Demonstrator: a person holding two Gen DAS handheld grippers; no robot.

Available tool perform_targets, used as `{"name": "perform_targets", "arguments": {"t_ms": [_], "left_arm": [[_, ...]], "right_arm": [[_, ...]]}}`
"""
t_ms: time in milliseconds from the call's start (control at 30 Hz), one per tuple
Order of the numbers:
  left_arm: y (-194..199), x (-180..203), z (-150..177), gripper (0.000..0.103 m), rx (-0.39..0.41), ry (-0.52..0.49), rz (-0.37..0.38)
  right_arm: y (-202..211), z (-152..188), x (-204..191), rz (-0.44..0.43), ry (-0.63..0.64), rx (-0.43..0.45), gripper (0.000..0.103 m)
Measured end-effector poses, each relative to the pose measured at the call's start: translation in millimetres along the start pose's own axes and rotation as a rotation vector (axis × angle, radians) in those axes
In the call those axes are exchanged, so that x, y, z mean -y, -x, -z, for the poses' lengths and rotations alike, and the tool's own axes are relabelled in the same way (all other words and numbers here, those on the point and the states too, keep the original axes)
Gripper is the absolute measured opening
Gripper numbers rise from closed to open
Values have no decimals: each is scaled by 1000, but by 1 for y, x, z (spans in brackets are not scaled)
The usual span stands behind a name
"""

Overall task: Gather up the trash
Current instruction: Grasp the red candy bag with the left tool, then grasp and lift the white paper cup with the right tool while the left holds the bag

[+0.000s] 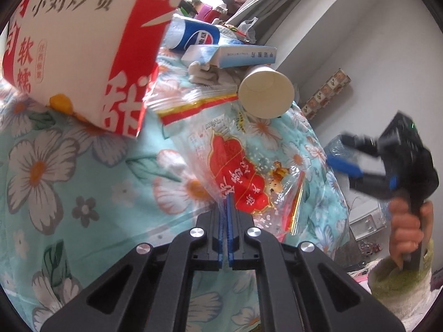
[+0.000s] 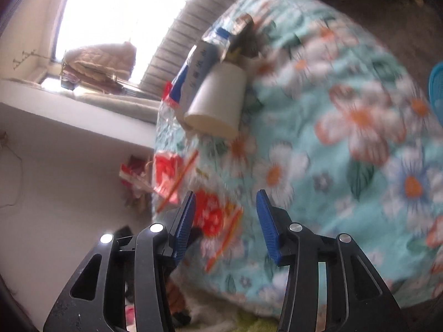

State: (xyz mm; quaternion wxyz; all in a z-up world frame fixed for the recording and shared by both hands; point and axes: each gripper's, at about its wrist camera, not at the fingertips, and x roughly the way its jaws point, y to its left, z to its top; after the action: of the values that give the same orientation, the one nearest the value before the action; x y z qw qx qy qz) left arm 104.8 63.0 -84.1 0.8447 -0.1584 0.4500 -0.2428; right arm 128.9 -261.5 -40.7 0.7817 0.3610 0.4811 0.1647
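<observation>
My left gripper is shut on the near edge of a clear plastic bag with a red print, which lies on the flowered bedspread. Beyond it a paper cup lies on its side, then a blue-and-white box and a Pepsi cup. A red-and-white paper bag fills the upper left. My right gripper hangs off the bed's right side, held by a hand. In the blurred right wrist view my right gripper is open with nothing between its pads, above the clear plastic bag. The paper cup and the box lie farther on.
A bluish translucent bag shows behind the right gripper beside the bed. A patterned roll leans on the white wall. A shaggy green-and-white mat lies on the floor. A windowsill holds folded bedding. A teal object sits at the right edge.
</observation>
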Motion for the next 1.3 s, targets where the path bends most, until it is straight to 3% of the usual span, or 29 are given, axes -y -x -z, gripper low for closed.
{"name": "perform_targets", "arguments": {"t_ms": [67,200,367,433,500,633,1167,1300], "left_arm": [[1,-2,1,2,4,8,6],[3,-4,3,2,6,1,7],[3,-8,4,2,5,3,13],[2,-8,4,2,5,1,14],[1,-8,4,2,5,1,15],[1,-8,5,2,8,2,23],[20,2,-9,0,54,-32,122],[21,14,-16,0,46,-58,159]], "right_arm": [[-10,-8,-16,88,83,52,44],[-38,-18,-40,304,306,140,30],[-69,-27,-52,390,410,175,25],[-73,-28,-54,403,432,188,22],[-78,-30,-54,427,443,198,12],[-68,-36,-46,440,407,216,2],[34,15,-12,359,200,323,1],[59,26,-11,380,192,370,1]]}}
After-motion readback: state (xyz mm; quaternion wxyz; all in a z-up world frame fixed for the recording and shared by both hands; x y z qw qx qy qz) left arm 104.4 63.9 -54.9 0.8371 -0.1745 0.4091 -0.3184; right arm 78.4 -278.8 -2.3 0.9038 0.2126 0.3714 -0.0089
